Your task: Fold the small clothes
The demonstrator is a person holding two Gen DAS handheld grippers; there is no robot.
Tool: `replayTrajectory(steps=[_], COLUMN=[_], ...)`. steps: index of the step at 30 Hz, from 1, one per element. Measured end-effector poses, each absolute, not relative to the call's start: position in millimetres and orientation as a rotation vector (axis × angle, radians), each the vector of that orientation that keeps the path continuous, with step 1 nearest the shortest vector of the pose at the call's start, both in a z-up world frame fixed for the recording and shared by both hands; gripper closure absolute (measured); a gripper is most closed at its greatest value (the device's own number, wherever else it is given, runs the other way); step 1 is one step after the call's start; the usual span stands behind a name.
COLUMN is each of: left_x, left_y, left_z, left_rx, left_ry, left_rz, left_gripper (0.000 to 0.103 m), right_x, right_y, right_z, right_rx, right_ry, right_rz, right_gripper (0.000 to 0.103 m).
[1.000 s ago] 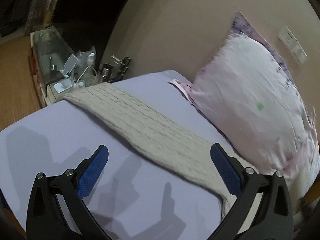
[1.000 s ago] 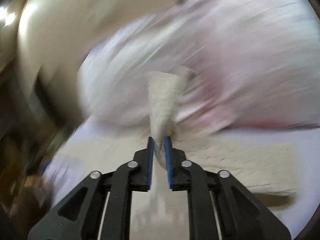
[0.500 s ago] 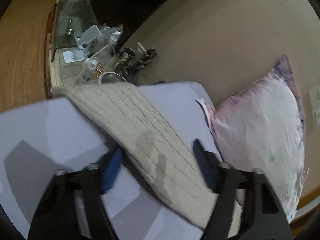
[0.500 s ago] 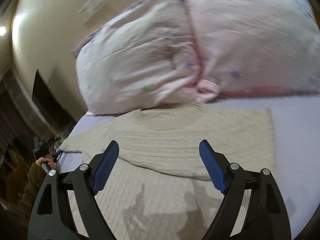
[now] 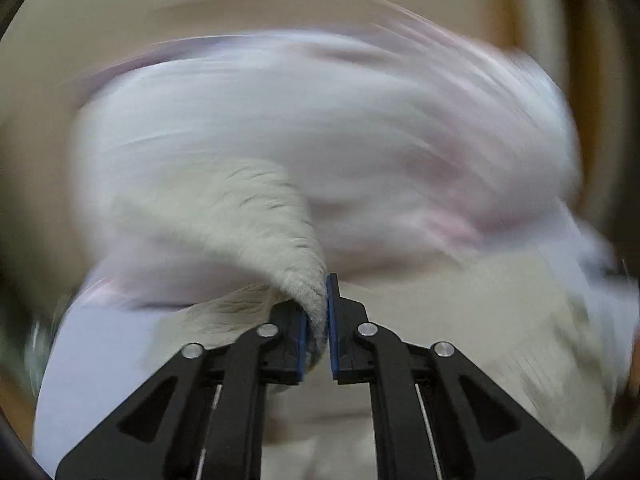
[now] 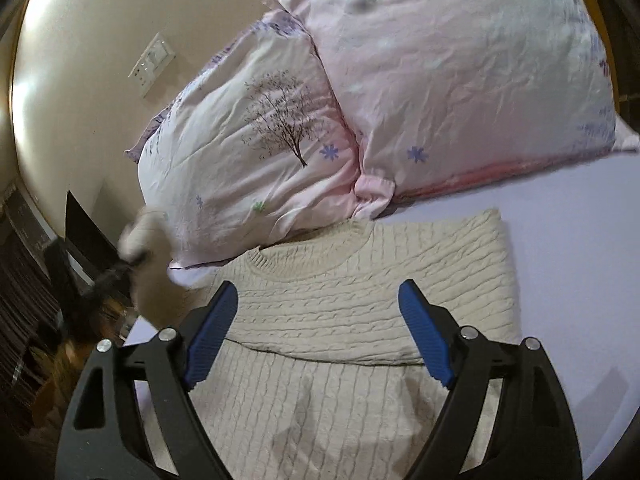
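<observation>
A cream cable-knit sweater (image 6: pixel 360 292) lies on the lilac bed sheet (image 6: pixel 568 232), its right sleeve folded across the chest. My right gripper (image 6: pixel 316 336) is open and empty just above the sweater's body. My left gripper (image 5: pixel 318 316) is shut on the sweater's left sleeve (image 5: pixel 276 216) and holds it lifted; that view is motion-blurred. The lifted sleeve and left gripper show blurred in the right wrist view (image 6: pixel 140 240) at the left.
Two pink floral pillows (image 6: pixel 440 92) lean against the beige wall (image 6: pixel 80 40) just behind the sweater's collar. A wall switch plate (image 6: pixel 152 64) sits above. Dark furniture and floor (image 6: pixel 36 300) lie beyond the bed's left edge.
My left gripper has shut on the left sleeve and swung it up and across. My right gripper let go of the right sleeve earlier and now hovers open.
</observation>
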State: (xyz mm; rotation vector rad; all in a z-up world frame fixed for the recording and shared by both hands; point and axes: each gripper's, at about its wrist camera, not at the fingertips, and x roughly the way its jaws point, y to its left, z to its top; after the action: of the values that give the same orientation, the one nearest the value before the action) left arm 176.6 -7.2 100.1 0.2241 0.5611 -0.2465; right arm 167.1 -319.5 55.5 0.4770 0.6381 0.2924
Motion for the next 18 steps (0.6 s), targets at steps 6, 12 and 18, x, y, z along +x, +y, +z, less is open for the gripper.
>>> replayTrajectory(steps=[6, 12, 18], left_x=[121, 95, 60], left_y=[-126, -15, 89], left_z=[28, 55, 47], left_rx=[0.666, 0.344, -0.019], left_ry=[0.589, 0.683, 0.820], left_rz=[-0.409, -0.300, -0.187], left_gripper=[0.075, 0.037, 0.037], right_x=[177, 186, 223], right_y=[-342, -353, -342], right_z=[29, 10, -8], right_rx=[0.616, 0.680, 0.716], right_ry=[0.742, 0.829, 0.910], right_rz=[0.292, 0.257, 0.225], right_gripper=[0.021, 0.036, 0.046])
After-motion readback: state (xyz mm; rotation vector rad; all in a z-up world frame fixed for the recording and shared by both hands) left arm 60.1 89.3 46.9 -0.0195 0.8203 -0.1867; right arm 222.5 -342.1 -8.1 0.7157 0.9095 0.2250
